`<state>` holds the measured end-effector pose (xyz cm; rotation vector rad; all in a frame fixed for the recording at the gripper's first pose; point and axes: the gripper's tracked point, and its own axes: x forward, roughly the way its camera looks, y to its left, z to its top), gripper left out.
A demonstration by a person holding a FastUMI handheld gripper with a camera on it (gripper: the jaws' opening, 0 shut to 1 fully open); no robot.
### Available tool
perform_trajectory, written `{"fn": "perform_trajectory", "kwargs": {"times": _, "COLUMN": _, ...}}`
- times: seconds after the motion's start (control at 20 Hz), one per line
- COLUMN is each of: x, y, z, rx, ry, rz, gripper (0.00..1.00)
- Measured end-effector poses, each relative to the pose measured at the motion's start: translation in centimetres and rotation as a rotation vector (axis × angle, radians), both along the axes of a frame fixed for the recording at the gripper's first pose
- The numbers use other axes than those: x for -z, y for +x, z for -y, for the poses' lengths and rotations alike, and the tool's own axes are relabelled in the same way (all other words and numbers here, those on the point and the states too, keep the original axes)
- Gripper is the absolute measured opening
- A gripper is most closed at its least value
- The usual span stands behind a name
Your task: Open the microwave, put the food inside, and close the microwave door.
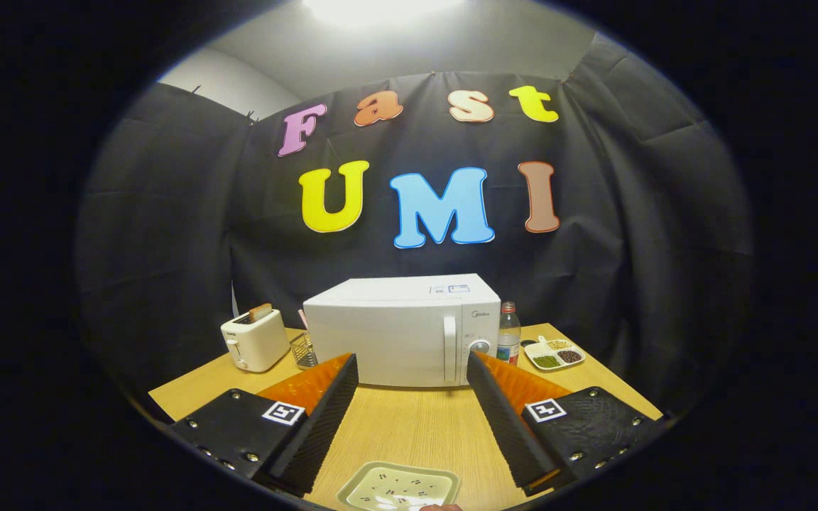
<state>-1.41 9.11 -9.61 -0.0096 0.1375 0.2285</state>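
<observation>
Gripper fingers spread wide, holding nothing. Between their bases, nearest the camera: pale green square plate with small dark specks, lying on the wooden table. Just beyond the fingertips: white microwave, door closed, vertical handle and dial toward its right side. Left of the microwave: small wire basket, then white toaster with a slice standing up in it. Right of it: bottle, then a divided dish of beans.

Gripper view: above table, facing microwave front, near.
</observation>
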Motion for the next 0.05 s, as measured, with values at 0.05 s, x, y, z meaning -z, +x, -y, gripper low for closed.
{"fn": "perform_trajectory", "kwargs": {"times": 0.05, "x": -0.26, "y": -0.38, "z": 0.16, "rx": 0.005, "ry": 0.003, "rz": 0.008, "gripper": 0.98}}
